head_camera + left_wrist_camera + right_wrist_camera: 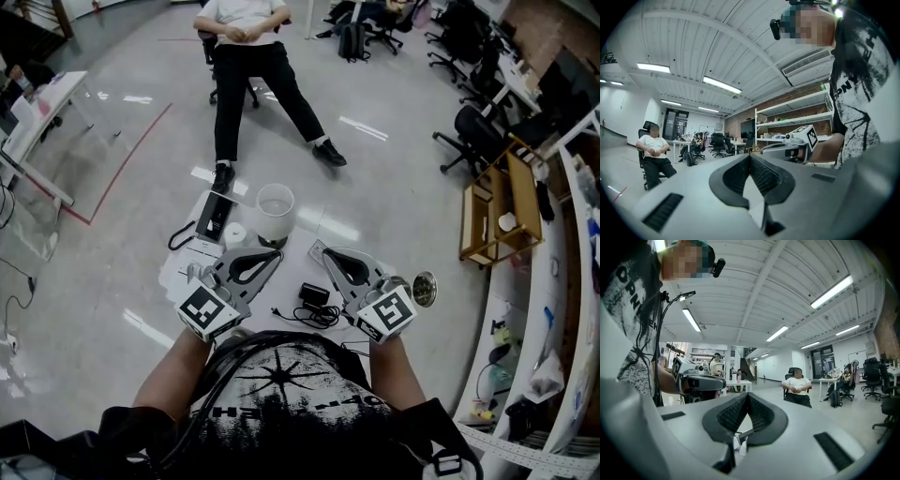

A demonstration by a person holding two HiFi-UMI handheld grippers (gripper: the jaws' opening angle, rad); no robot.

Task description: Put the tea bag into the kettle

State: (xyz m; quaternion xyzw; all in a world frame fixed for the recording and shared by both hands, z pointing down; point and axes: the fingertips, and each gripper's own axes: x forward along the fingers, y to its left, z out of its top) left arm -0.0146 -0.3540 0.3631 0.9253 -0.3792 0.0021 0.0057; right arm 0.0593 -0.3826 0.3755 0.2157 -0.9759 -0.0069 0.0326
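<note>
**Grippers shut and empty at the near edge, tea bag unseen**

No tea bag could be made out on the table [292, 272] or in either grip; the kettle [275, 208] stood open-topped at the upper middle of the table; just below it the left gripper [272, 255] and right gripper [330, 255] hung level, each with jaws pressed together on nothing; a round lid [424, 289] lay at the right edge. By my judgement the bag either sat in the kettle already or lay hidden, awaiting a pinch; nothing settled which.
</note>
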